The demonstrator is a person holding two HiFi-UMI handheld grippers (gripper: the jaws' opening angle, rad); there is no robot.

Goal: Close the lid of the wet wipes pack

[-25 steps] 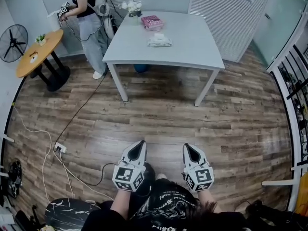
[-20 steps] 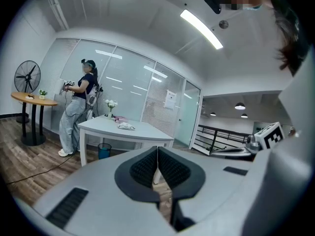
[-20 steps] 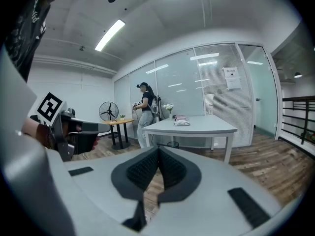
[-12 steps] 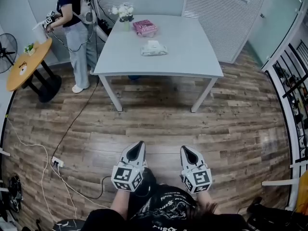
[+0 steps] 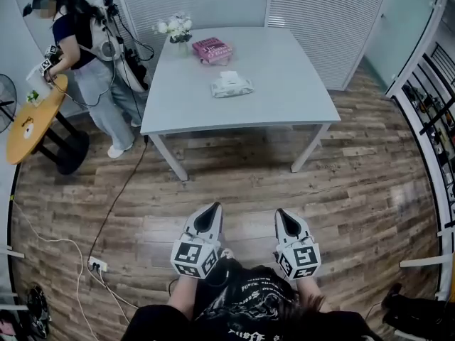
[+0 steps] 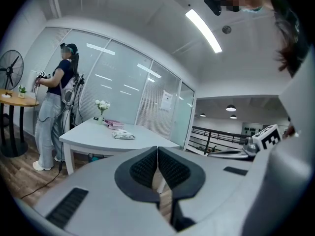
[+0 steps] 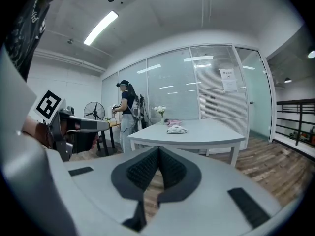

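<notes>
Head view: wet wipes pack [image 5: 231, 85] lies mid-tabletop [image 5: 284, 105], well apart from left claw [image 5: 207, 217] and right claw [image 5: 287, 223]; both closed, empty. Best approach: walk closer, steady pack, press lid flat.

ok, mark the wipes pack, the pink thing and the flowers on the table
wet wipes pack [image 5: 232, 86], head view, middle of its top
pink thing [image 5: 212, 49], head view, top face
flowers [image 5: 175, 26], head view, white blooms

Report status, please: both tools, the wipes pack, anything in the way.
Left tool shut, empty; right tool shut, empty. Wet wipes pack on grey table, well ahead of both tools; lid too small to read. Only wood floor between.
</notes>
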